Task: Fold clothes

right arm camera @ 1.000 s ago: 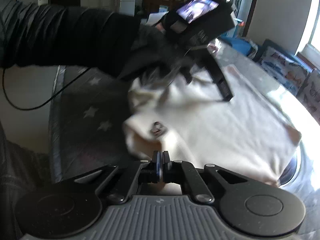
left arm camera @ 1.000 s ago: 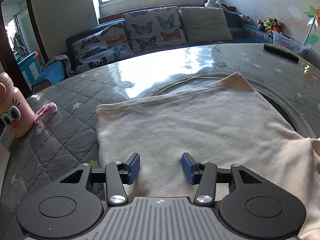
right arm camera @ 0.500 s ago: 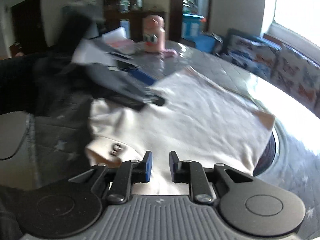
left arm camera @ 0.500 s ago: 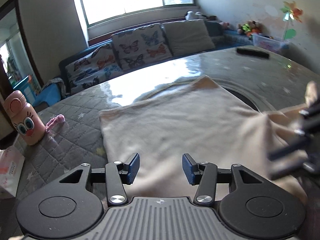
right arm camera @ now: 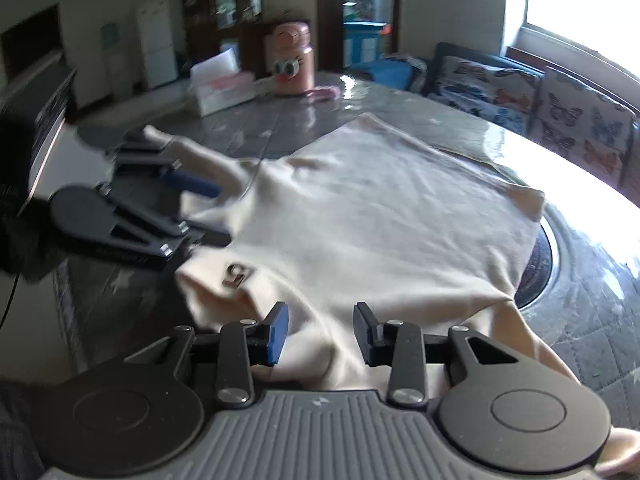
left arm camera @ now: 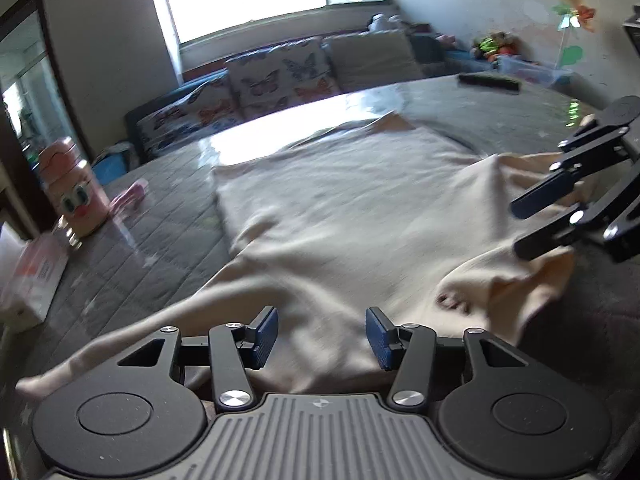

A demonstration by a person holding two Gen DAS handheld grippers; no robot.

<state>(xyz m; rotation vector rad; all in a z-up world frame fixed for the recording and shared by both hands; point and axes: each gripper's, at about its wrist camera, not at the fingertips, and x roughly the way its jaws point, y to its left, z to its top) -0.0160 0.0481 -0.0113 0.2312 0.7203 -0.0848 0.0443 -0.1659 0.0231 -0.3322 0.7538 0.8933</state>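
Left gripper [left arm camera: 322,338] hangs over the near edge of the cream shirt [left arm camera: 360,208] with its blue pads apart and nothing pinched, cloth just lying under the gap. The right gripper [right arm camera: 318,334] is opening up, jaws spreading over the shirt's collar end without pressing it. Shirt is spread flat mid-table on the grey quilted table cover [left arm camera: 168,216], a sleeve trailing toward 8 o'clock in the left view, pink bottle [left arm camera: 74,190] at 10 o'clock, black remote [left arm camera: 488,81] at about 1.
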